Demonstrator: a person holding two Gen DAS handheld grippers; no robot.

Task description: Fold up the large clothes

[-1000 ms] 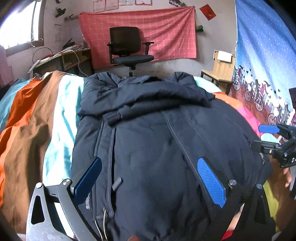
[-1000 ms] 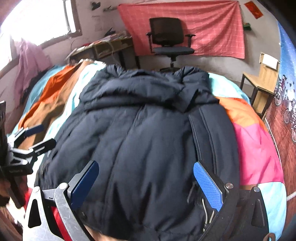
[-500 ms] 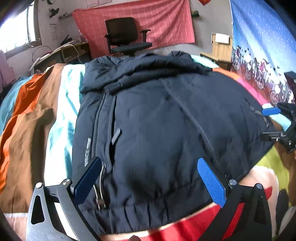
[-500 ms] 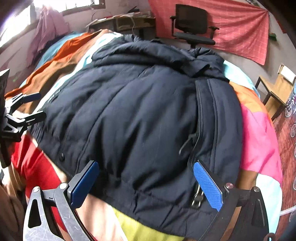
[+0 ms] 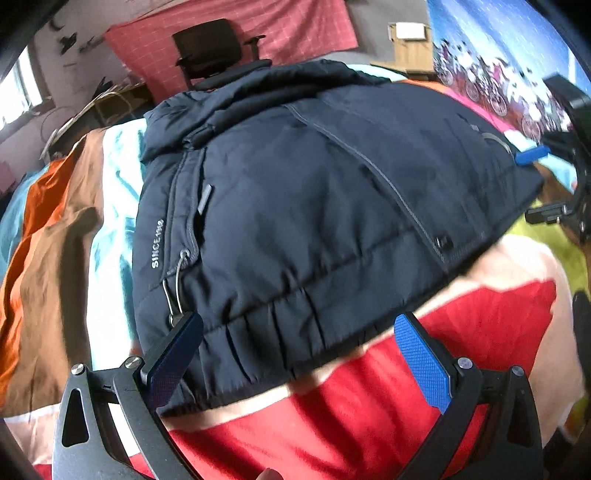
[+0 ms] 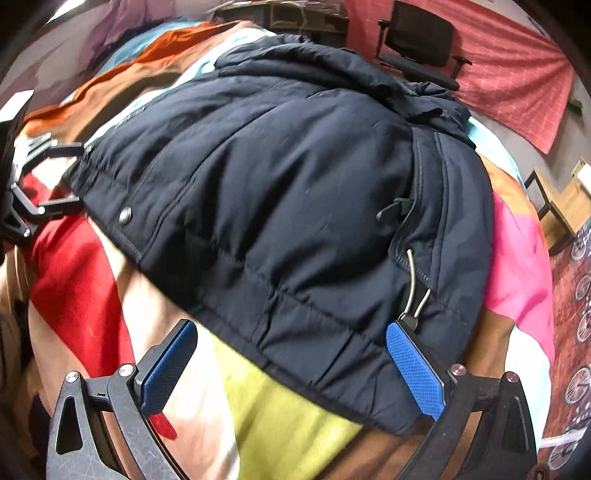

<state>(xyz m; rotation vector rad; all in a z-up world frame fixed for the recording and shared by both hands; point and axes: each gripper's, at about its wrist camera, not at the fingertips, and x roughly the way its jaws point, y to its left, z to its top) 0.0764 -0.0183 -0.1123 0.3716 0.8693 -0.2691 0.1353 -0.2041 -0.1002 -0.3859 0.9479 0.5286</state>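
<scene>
A dark navy puffer jacket lies front up on a patchwork bedspread, collar toward the far wall. My left gripper is open at the hem's left corner, its left finger beside a drawcord loop. In the right wrist view the jacket fills the middle. My right gripper is open at the hem's right corner, its right finger just below another cord loop. Each view shows the other gripper at the jacket's far side: the right gripper, the left gripper. Nothing is gripped.
A black office chair stands behind the bed before a red cloth on the wall. A wooden chair stands to the right, a cluttered desk to the left. A blue bicycle-print hanging covers the right wall.
Both grippers have drawn back from over the jacket's body to its bottom hem. More of the red and yellow bedspread now shows in front. The jaws stayed open.
</scene>
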